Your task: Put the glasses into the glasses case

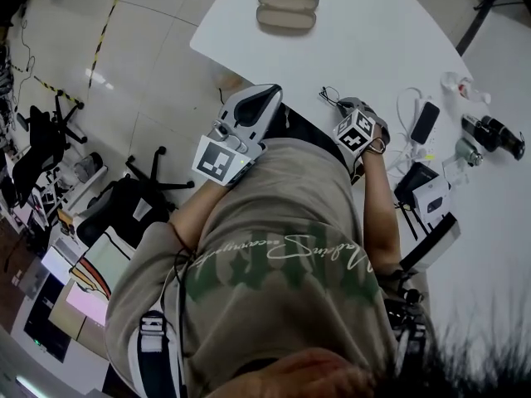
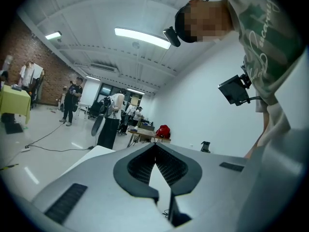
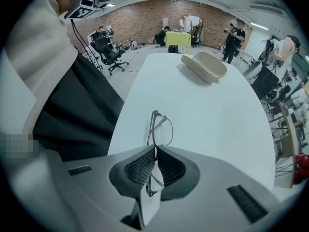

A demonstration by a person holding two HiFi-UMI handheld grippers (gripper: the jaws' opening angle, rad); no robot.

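Glasses [image 3: 161, 129] stand clamped between fingers of the right gripper [image 3: 155, 148]; those of the left gripper [image 2: 155, 145] meet, empty.

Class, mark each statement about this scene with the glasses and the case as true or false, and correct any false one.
1. The right tool is shut on the glasses. True.
2. The glasses case lies open on the white table. True.
3. The left tool holds the glasses case. False: its jaws are together with nothing between them, and the case lies on the table.
4. The glasses are already in the glasses case. False: they are gripped in the right tool, apart from the case.
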